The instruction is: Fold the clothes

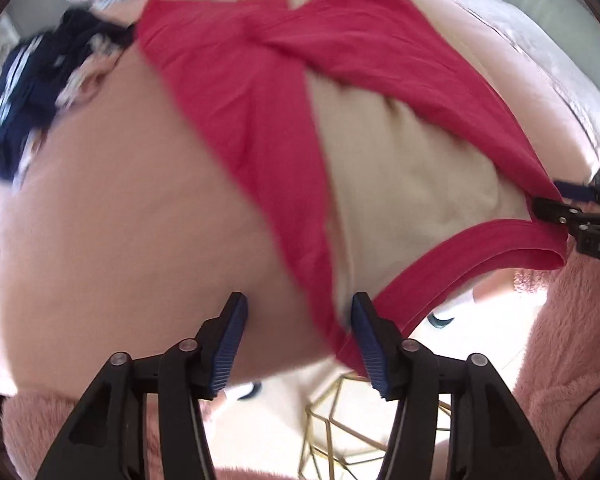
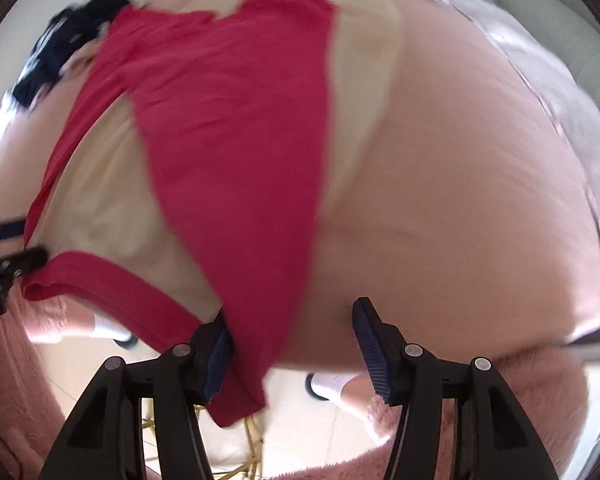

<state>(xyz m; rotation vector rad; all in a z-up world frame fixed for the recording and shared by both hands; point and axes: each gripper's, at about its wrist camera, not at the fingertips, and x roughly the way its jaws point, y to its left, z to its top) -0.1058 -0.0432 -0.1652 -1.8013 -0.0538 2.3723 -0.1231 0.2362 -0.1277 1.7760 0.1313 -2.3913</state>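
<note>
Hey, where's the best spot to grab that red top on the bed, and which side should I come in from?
Take the red top by its two near strap ends, at the bed's near edge, coming from above on the near side. There the fabric narrows to thin bands hanging slightly over the edge, so fingers can likely close across them. The wide far part lies flat and rumpled.

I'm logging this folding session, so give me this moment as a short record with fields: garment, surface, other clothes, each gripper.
garment: red top, spread over a cream cloth, near edge hanging off the pink surface
surface: pink bedding
other clothes: dark blue and white heap at the far left
left gripper: open, red hem beside its right finger
right gripper: open, red cloth draped between the fingers, against the left one
picture quality: blurred
</note>
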